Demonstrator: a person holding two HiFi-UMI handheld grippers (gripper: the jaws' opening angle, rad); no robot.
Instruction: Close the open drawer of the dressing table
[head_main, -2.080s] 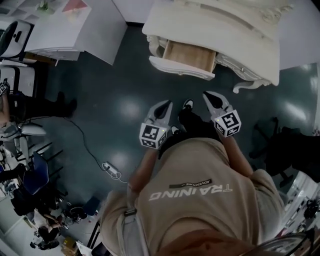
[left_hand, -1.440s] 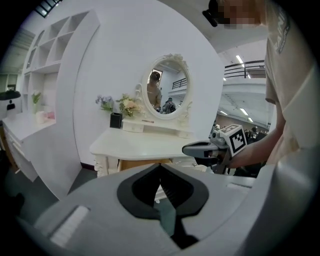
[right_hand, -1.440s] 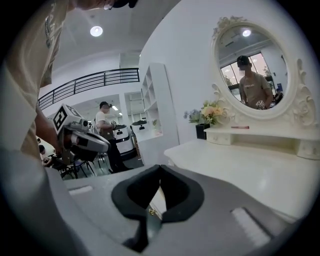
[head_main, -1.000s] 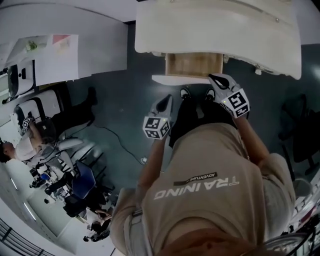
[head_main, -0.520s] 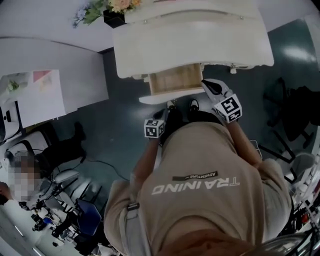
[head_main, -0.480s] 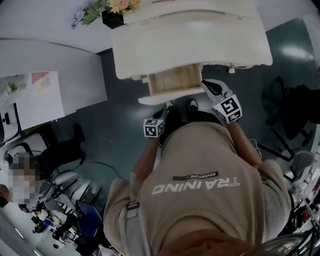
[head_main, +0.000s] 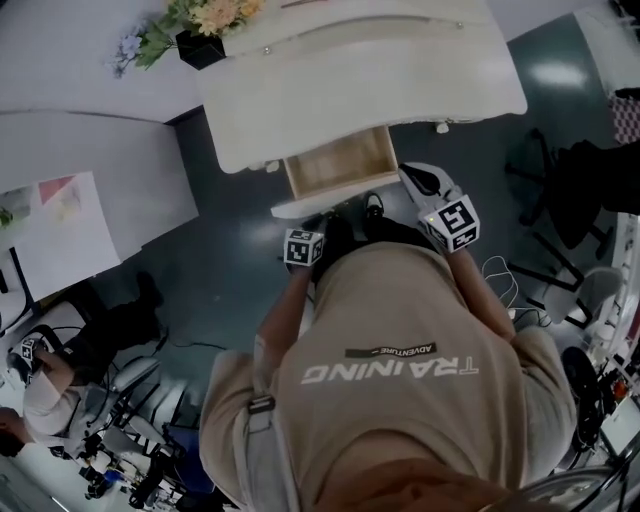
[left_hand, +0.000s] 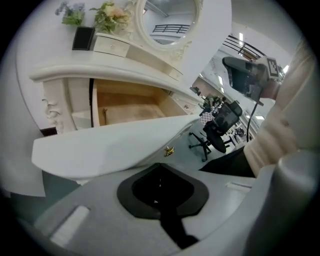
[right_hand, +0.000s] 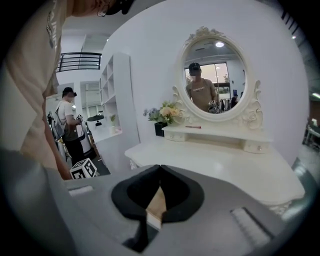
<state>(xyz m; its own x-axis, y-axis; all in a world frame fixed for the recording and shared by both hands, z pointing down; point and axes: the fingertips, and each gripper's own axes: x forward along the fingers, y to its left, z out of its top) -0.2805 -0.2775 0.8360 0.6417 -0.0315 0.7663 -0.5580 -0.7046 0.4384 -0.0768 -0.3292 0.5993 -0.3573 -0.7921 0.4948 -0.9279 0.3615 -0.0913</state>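
Note:
The white dressing table (head_main: 350, 70) stands ahead of me with its wooden drawer (head_main: 340, 165) pulled out. The drawer's white front (left_hand: 115, 145) carries a small gold knob (left_hand: 169, 150). My left gripper (head_main: 318, 226) is shut and empty, its tips just below and in front of the drawer front (head_main: 310, 205). In the left gripper view the left gripper (left_hand: 160, 165) sits right beneath that panel. My right gripper (head_main: 408, 172) is shut and empty at the drawer's right front corner. In its own view the right gripper (right_hand: 160, 167) points over the tabletop toward the oval mirror (right_hand: 215, 75).
A flower pot (head_main: 200, 30) stands on the table's back left. White cabinets (head_main: 90, 170) are at the left, a dark office chair (head_main: 570, 190) at the right, and cables (head_main: 495, 275) lie on the floor. A person (head_main: 40, 380) sits at lower left.
I have come up close to the dressing table. The left gripper has risen to the drawer front, and the right gripper stays by the drawer's right corner. The drawer is still out.

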